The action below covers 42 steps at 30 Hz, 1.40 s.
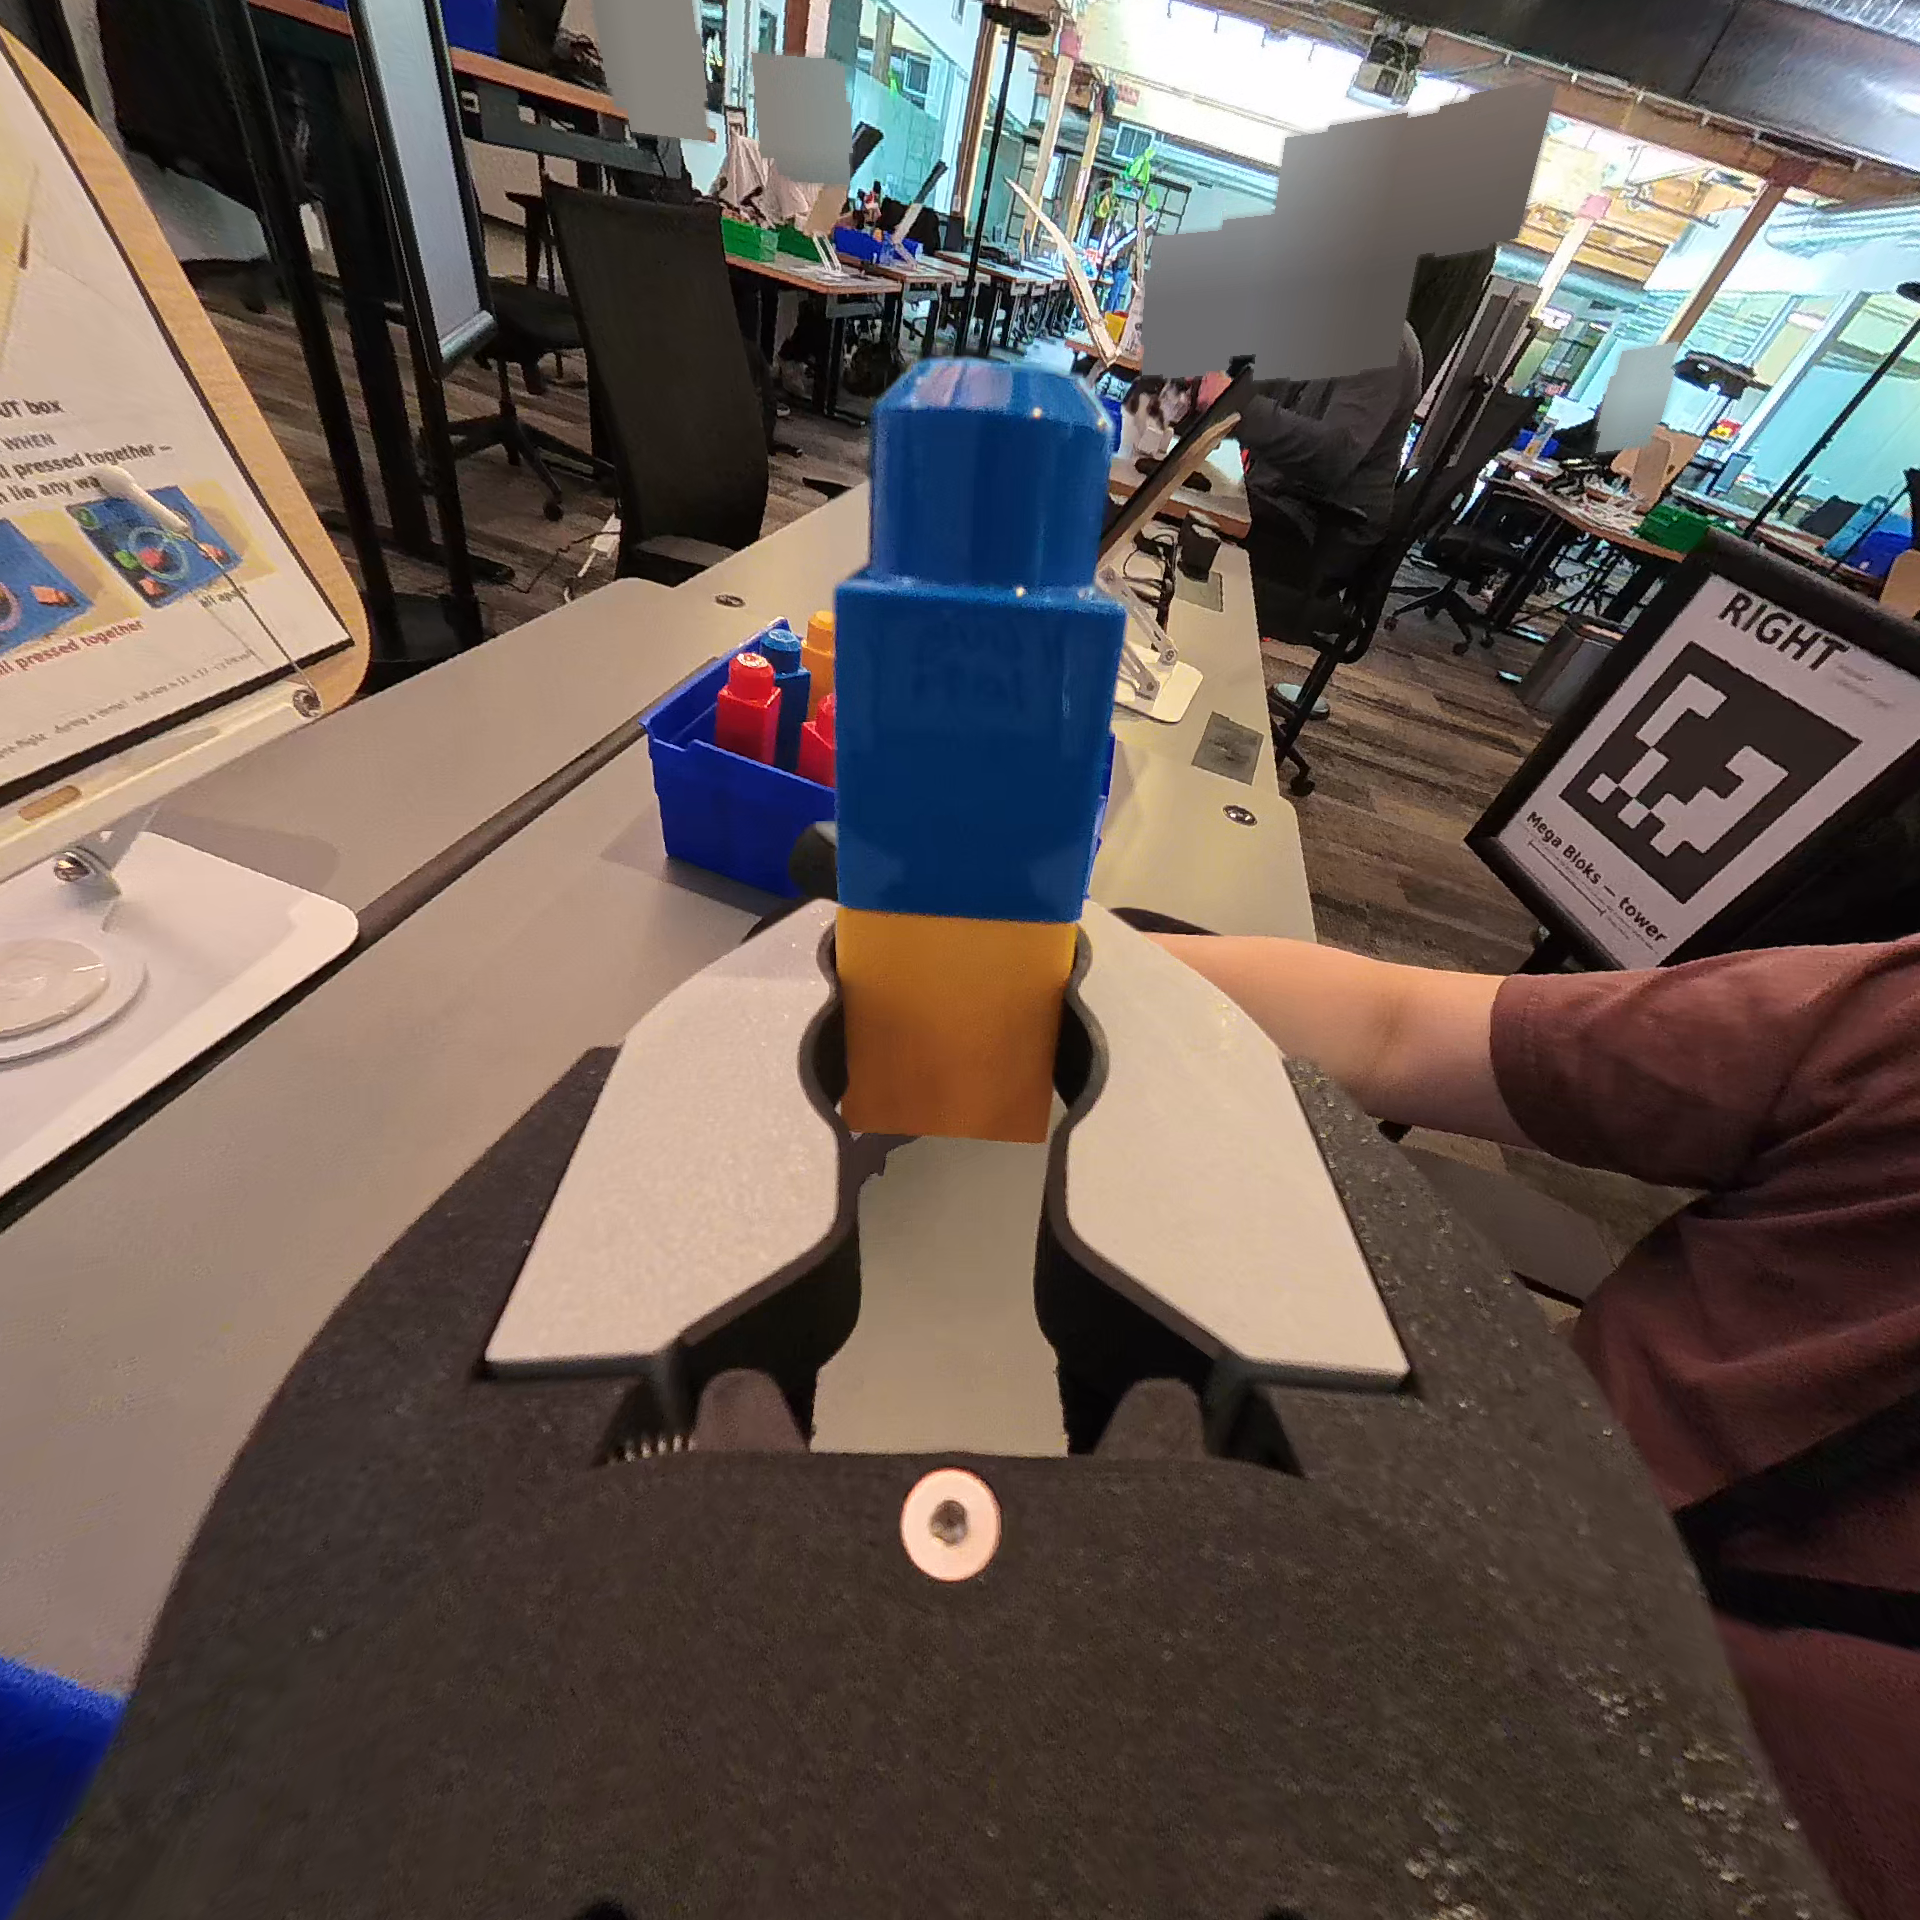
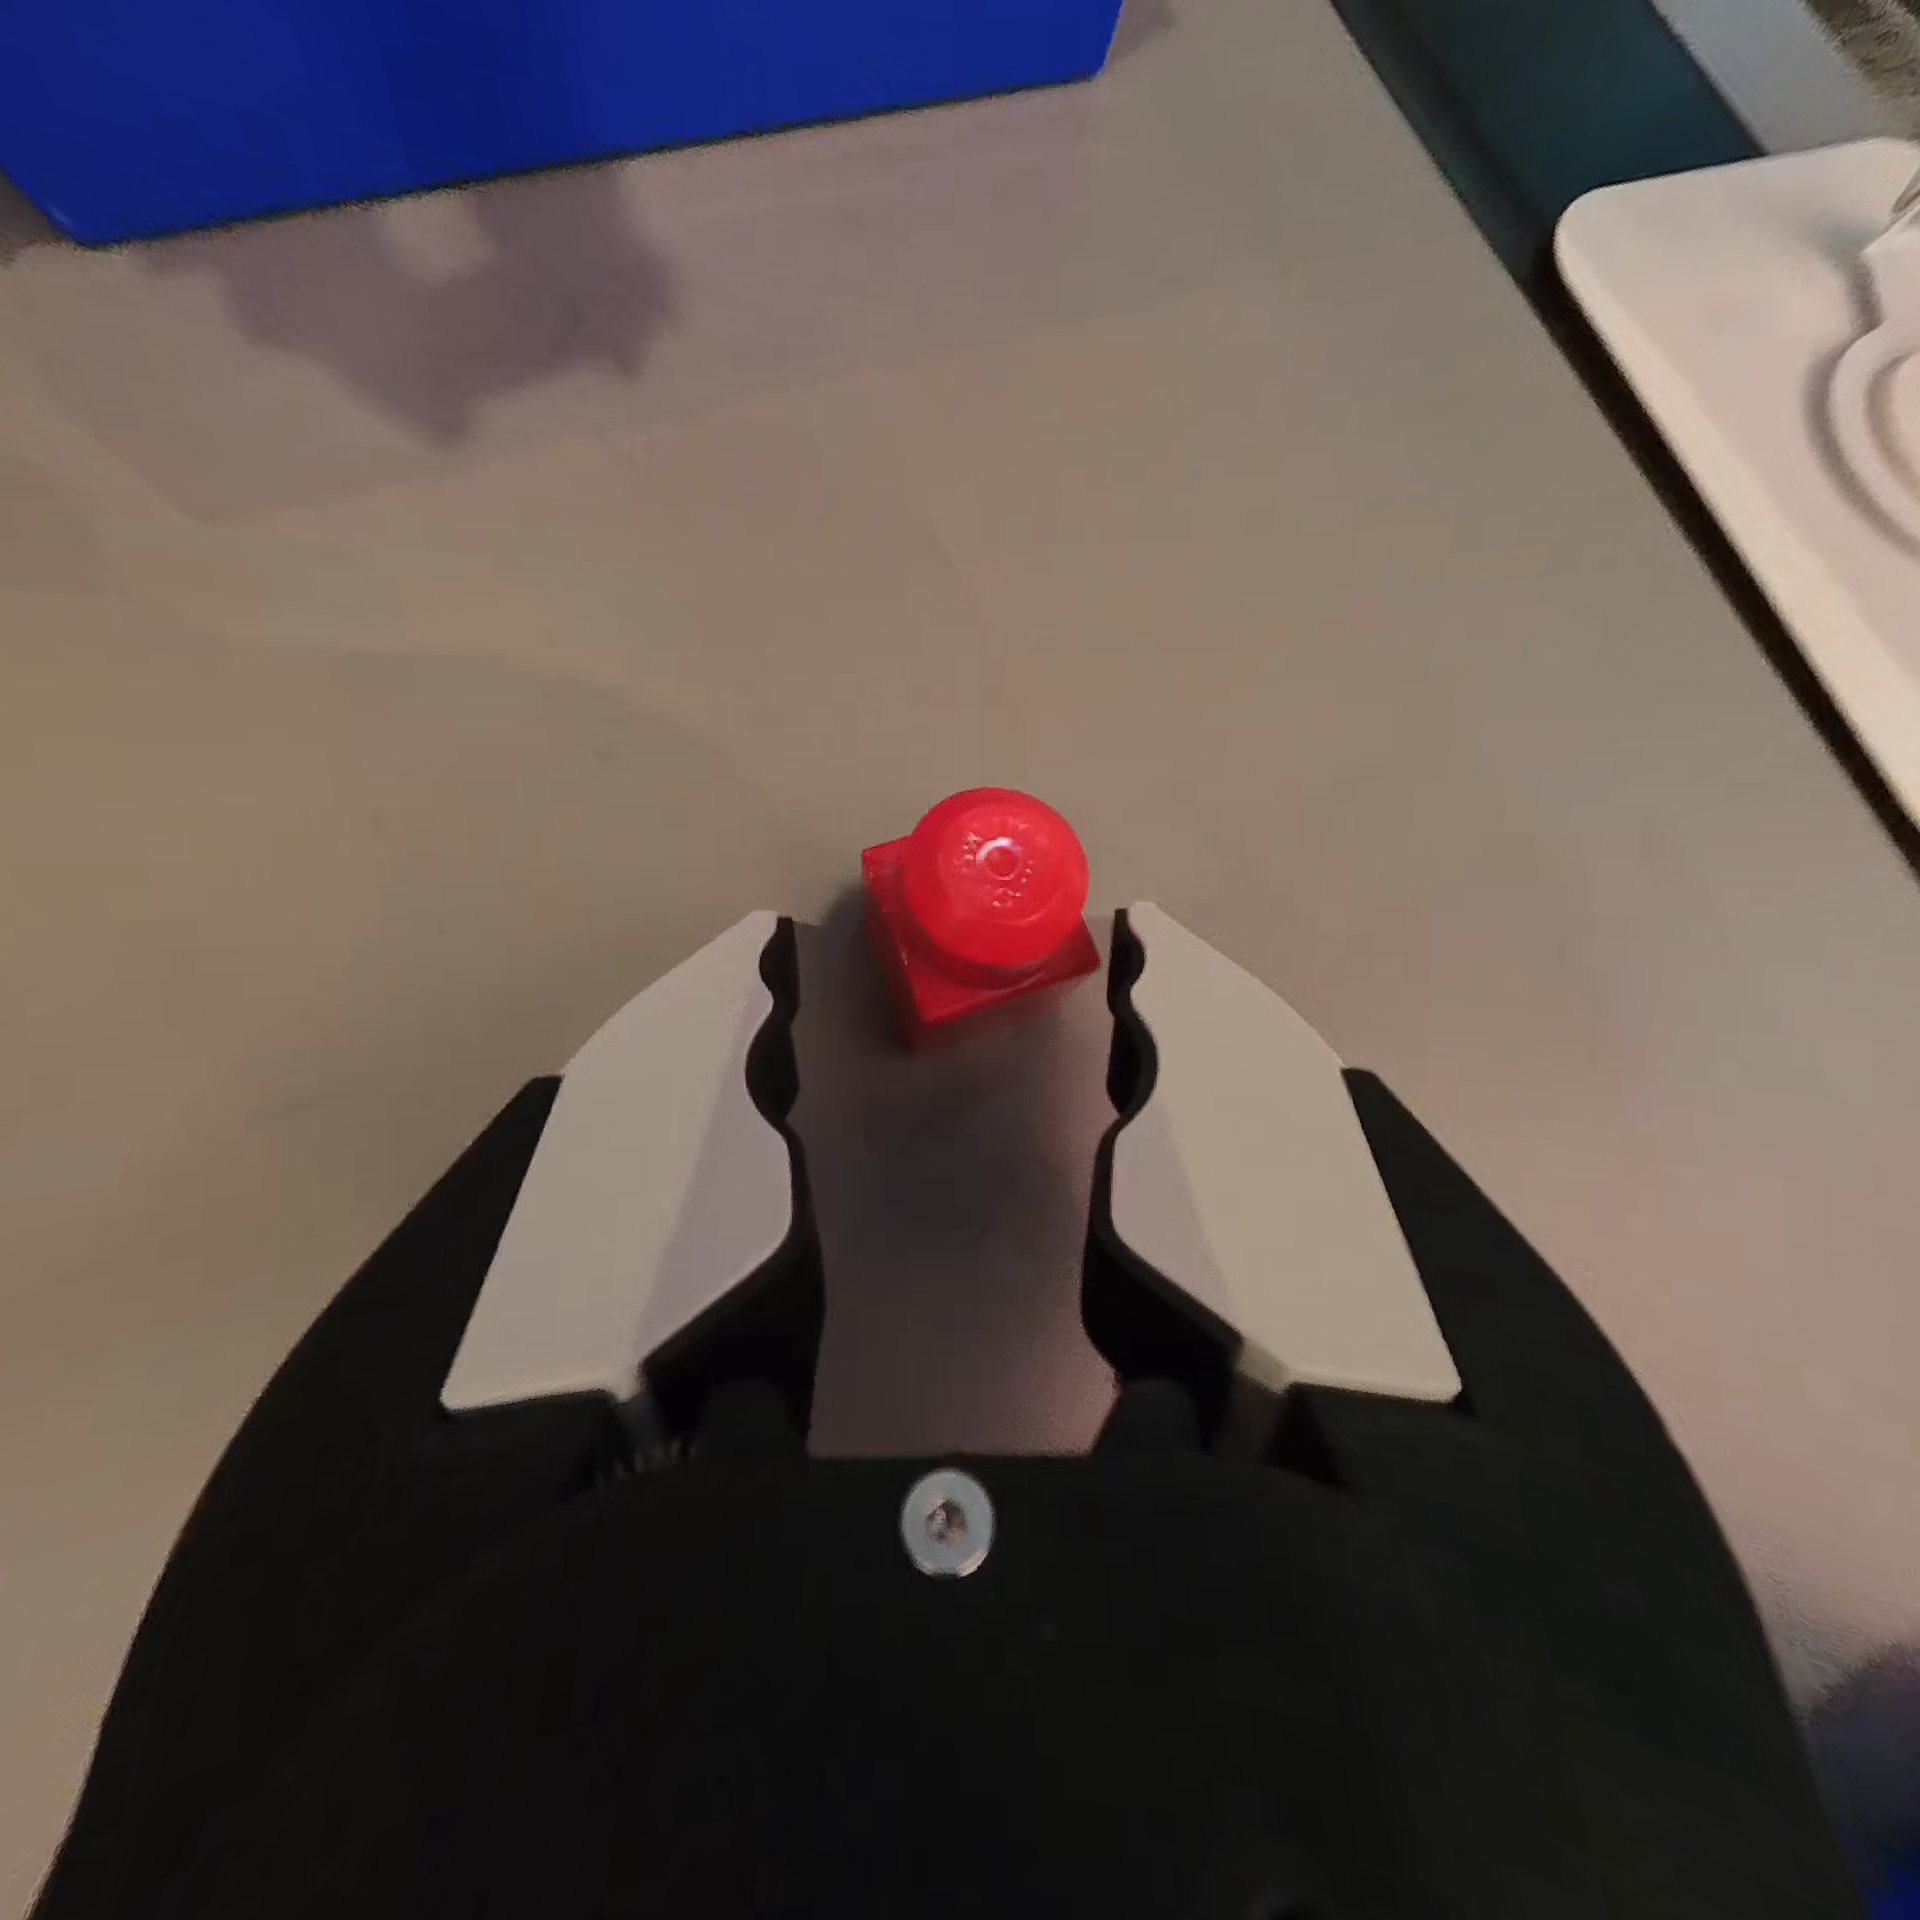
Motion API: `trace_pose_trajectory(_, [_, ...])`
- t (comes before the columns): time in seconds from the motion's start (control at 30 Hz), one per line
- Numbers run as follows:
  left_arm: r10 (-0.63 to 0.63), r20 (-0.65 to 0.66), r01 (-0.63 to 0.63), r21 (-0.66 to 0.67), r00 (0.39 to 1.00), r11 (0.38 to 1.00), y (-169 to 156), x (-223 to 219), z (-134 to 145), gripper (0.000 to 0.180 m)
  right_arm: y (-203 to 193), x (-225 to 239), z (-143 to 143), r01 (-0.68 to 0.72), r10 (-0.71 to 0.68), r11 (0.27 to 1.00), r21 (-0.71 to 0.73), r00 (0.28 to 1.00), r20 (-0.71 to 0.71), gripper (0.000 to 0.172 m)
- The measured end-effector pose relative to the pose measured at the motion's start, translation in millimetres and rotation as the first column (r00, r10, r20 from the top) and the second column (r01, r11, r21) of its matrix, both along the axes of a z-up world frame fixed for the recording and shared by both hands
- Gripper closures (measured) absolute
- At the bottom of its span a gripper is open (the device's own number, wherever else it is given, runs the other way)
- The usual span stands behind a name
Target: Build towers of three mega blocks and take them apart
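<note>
At centre frame the left gripper (image 1: 956, 1023) clamps the orange block (image 1: 951, 1039) under a blue block (image 1: 977, 748), while the right gripper (image 2: 951, 935) hangs apart around the light, rigid red block (image 2: 977, 925), best pinched on its flat sides.

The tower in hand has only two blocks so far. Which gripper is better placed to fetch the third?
Right gripper: open, straddling the red block on the table. Left gripper is clamped on the orange block.

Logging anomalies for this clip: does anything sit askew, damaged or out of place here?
Only a small thing: the red block stands alone on the table, turned at an angle to the open right gripper around it. The orange-and-blue stack in the left gripper looks straight. No damage visible.
</note>
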<state>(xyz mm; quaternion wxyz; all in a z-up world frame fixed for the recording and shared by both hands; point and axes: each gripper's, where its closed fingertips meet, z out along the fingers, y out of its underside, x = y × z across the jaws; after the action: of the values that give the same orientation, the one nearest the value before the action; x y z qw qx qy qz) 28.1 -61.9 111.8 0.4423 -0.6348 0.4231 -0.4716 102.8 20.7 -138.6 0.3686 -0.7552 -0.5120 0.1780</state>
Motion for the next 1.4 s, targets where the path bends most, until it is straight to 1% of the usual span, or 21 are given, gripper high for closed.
trace_pose_trajectory(0.03, [-0.003, -0.005, 0.003, -0.001, 1.000, 1.000, 0.2, 1.7, -1.6, 0.144, -0.9, -2.7, -2.6, 0.000, 0.000, 1.000, -0.028, 1.000, -0.020, 0.114])
trace_pose_trajectory(0.07, [-0.005, -0.011, 0.005, -0.004, 1.000, 1.000, 0.5, 3.3, -3.4, 0.144, -0.7, -3.8, -6.1, 0.005, -0.007, 0.999, -0.052, 1.000, -0.025, 0.120])
trace_pose_trajectory(0.1, [-0.007, -0.017, 0.007, -0.008, 1.000, 1.000, 0.9, 4.9, -5.3, 0.144, -0.7, -4.5, -8.6, 0.004, -0.006, 0.998, -0.067, 1.000, -0.027, 0.130])
trace_pose_trajectory(0.17, [-0.011, -0.027, 0.011, -0.015, 1.000, 1.000, 2.1, 7.6, -9.1, 0.144, -5.8, -8.8, -5.3, -0.030, 0.024, 0.995, -0.099, 0.998, -0.058, 0.132])
trace_pose_trajectory(0.23, [-0.010, -0.035, 0.010, -0.023, 0.999, 1.000, 4.5, 9.5, -12.8, 0.144, -7.3, -12.4, 11.2, -0.042, 0.031, 0.995, -0.089, 0.992, -0.121, 0.132])
trace_pose_trajectory(0.33, [-0.007, -0.049, 0.005, -0.044, 0.999, 0.999, 10.5, 13.6, -21.4, 0.144, -5.5, -8.9, 53.9, -0.033, 0.015, 0.997, -0.072, 0.971, -0.240, 0.132])
trace_pose_trajectory(0.4, [-0.018, -0.059, 0.014, -0.065, 0.998, 0.998, 13.7, 20.1, -29.5, 0.144, -3.9, -0.1, 89.8, -0.014, -0.010, 0.997, -0.073, 0.947, -0.320, 0.132])
trace_pose_trajectory(0.5, [-0.071, -0.070, 0.063, -0.105, 0.995, 0.992, 10.1, 37.2, -41.9, 0.144, -2.5, 20.4, 145.2, 0.041, -0.059, 0.998, -0.050, 0.898, -0.436, 0.132])
trace_pose_trajectory(0.57, [-0.104, -0.093, 0.094, -0.112, 0.990, 0.989, 5.6, 51.4, -52.7, 0.144, -8.6, 34.4, 179.2, 0.057, -0.071, 0.997, -0.042, 0.846, -0.529, 0.133])
trace_pose_trajectory(0.67, [-0.152, -0.169, 0.132, -0.120, 0.974, 0.984, -1.0, 71.9, -77.1, 0.144, -33.3, 46.4, 225.9, -0.026, -0.016, 0.998, -0.051, 0.738, -0.674, 0.133])
trace_pose_trajectory(0.73, [-0.191, -0.211, 0.164, -0.141, 0.959, 0.976, -6.7, 82.5, -92.2, 0.144, -49.5, 50.6, 245.3, -0.094, 0.033, 0.995, -0.043, 0.684, -0.729, 0.133])
trace_pose_trajectory(0.8, [-0.235, -0.234, 0.198, -0.171, 0.943, 0.965, -14.8, 89.9, -101.8, 0.144, -62.2, 49.1, 249.4, -0.164, 0.080, 0.986, -0.042, 0.671, -0.737, 0.133])
trace_pose_trajectory(0.97, [-0.229, -0.266, 0.192, -0.158, 0.937, 0.969, -17.6, 92.7, -105.8, 0.144, -75.1, 34.0, 231.3, -0.257, 0.120, 0.960, -0.108, 0.732, -0.671, 0.133])
trace_pose_trajectory(1.1, [-0.264, -0.327, 0.223, -0.158, 0.907, 0.962, -26.7, 89.7, -112.5, 0.144, -82.5, 25.3, 215.1, -0.283, 0.154, 0.950, -0.131, 0.792, -0.591, 0.134])
trace_pose_trajectory(1.2, [-0.303, -0.348, 0.262, -0.161, 0.887, 0.952, -34.4, 88.8, -114.5, 0.144, -91.1, 25.6, 212.5, -0.317, 0.178, 0.936, -0.153, 0.801, -0.572, 0.134])
trace_pose_trajectory(1.3, [-0.307, -0.407, 0.268, -0.152, 0.860, 0.951, -38.4, 86.4, -121.9, 0.144, -97.2, 26.5, 203.7, -0.323, 0.197, 0.931, -0.170, 0.836, -0.512, 0.134])
trace_pose_trajectory(1.37, [-0.301, -0.386, 0.265, -0.144, 0.872, 0.953, -36.9, 87.5, -118.6, 0.144, -95.3, 24.6, 209.0, -0.307, 0.190, 0.941, -0.141, 0.827, -0.529, 0.134])
trace_pose_trajectory(1.4, [-0.304, -0.343, 0.269, -0.148, 0.889, 0.952, -36.8, 89.6, -112.1, 0.144, -93.8, 23.0, 217.3, -0.303, 0.188, 0.946, -0.112, 0.799, -0.571, 0.134])
